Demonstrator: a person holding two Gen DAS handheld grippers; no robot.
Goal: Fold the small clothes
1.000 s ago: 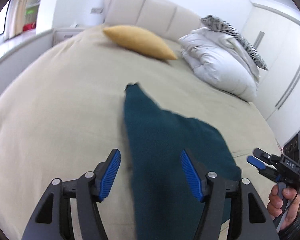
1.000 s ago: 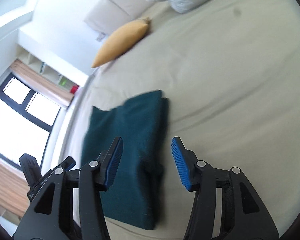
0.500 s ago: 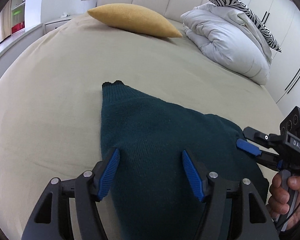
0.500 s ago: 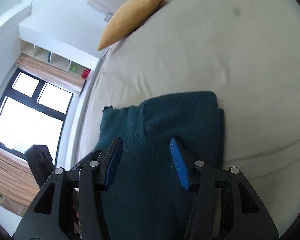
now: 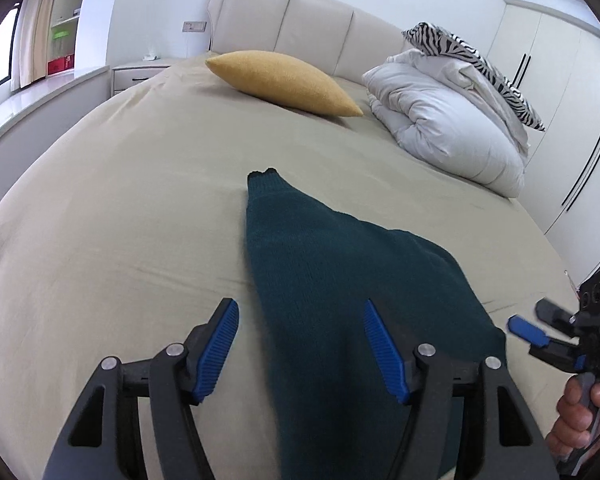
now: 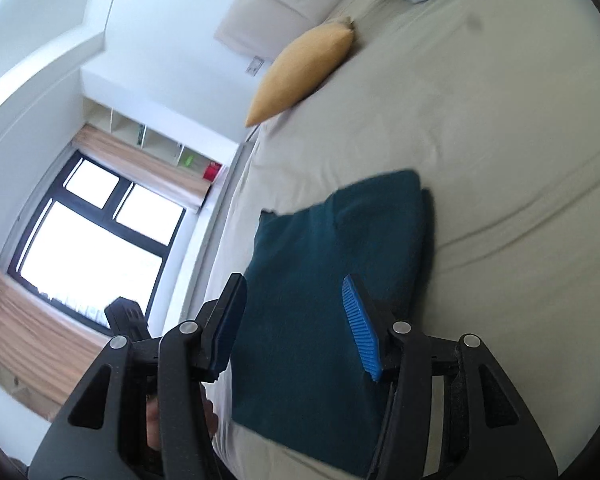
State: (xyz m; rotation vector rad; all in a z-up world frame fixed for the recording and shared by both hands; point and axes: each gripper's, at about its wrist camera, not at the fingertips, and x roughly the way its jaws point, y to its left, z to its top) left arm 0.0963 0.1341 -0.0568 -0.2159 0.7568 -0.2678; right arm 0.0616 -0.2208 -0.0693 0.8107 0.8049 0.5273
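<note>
Dark teal knit garment [image 5: 340, 280], folded, lying flat near the foot edge of the bed [image 5: 120, 200] — wide bare beige sheet to its left, right and far side. Mustard cushion [image 5: 284, 82] and rumpled white duvet [image 5: 440, 128] far off by the padded headboard. Left tongs [image 5: 300, 344] and right tongs [image 6: 294, 328] both parted, hovering over the knit, gripping nothing — blue ribbed pads.
</note>
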